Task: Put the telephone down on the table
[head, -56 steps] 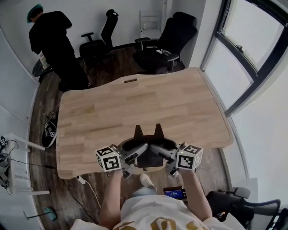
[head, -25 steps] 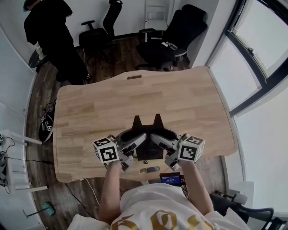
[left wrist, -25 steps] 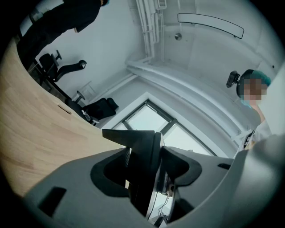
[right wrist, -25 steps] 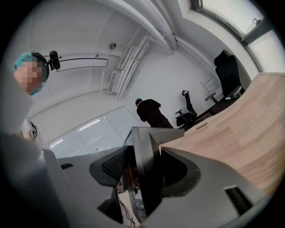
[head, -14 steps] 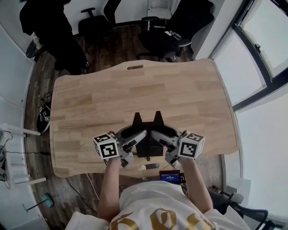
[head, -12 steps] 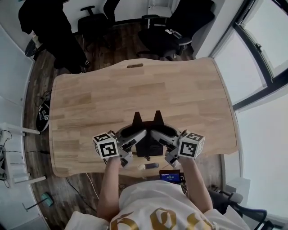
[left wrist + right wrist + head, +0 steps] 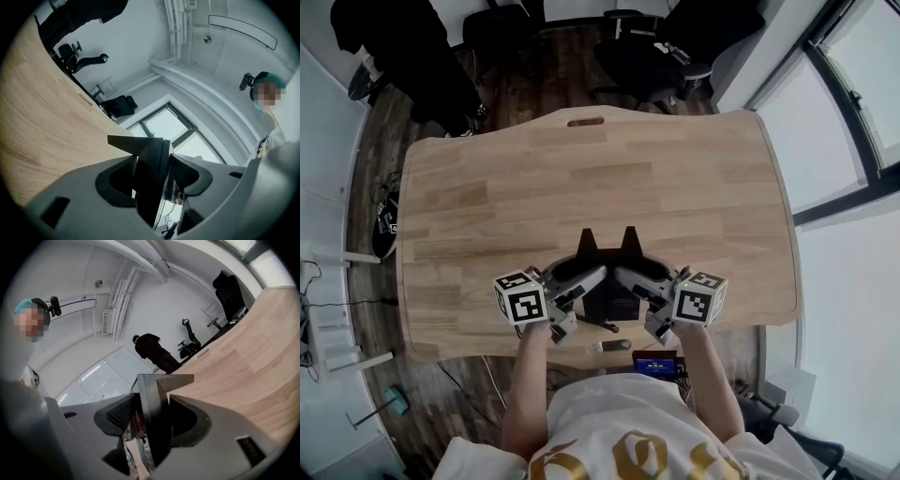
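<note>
Table [image 7: 581,187] of pale wood is seen filling most of the head view, with a cable slot [image 7: 585,121] cut near its far edge. Black office chairs [image 7: 666,56] are parked beyond that far edge, and a person [image 7: 403,47] in dark clothes is stood off the table's far left corner. Above the table's near edge, roughly at its middle, the black telephone [image 7: 609,281] is carried, its two pointed prongs aimed toward the far edge. It is clamped from both sides: the left gripper [image 7: 586,275] is closed on its left flank and the right gripper [image 7: 630,275] on its right, and in each gripper view the jaws are held moderately wide by the dark body pressed between the pads. A small lit screen [image 7: 656,364] can be made out just below the near edge. Compared with the earlier head views, where the telephone overlapped the near edge, it has been brought further in over the wood and lowered toward it, with both grips unchanged. Contact with the table cannot be confirmed from any view. The task is therefore judged close to its end: a short final descent is probably left, after which both pairs of jaws would need to be released.
</note>
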The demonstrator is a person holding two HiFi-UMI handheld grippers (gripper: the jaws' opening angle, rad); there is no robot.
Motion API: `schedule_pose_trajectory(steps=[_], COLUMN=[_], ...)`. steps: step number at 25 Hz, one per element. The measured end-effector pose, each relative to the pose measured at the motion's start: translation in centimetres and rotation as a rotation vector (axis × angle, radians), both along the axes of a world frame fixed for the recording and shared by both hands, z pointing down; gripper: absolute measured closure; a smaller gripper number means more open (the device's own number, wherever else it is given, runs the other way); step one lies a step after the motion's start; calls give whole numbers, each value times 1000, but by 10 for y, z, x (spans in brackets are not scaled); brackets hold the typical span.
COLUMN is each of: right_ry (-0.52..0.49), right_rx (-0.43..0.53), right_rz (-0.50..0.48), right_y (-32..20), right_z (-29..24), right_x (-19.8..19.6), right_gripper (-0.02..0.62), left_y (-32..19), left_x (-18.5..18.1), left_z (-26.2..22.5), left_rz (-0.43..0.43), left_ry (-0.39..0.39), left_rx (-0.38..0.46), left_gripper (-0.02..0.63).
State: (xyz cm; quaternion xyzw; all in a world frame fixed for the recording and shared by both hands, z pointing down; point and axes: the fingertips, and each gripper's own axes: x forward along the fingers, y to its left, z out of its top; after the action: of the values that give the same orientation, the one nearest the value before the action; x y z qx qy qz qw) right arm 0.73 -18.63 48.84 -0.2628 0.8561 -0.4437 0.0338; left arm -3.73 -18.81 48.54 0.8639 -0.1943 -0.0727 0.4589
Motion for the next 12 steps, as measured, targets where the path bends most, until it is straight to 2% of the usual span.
schedule_pose_trajectory(steps=[12], right_ry=[-5], right_rx=[-87], right_rz=[-46], right_y=[-14], right_z=[40], right_x=[-9], right_gripper=[368], left_y=[-13], left_x=[-8], left_z=[40], left_rz=[-5], left_ry=[-9], left_rx=[-87], left_gripper=[387])
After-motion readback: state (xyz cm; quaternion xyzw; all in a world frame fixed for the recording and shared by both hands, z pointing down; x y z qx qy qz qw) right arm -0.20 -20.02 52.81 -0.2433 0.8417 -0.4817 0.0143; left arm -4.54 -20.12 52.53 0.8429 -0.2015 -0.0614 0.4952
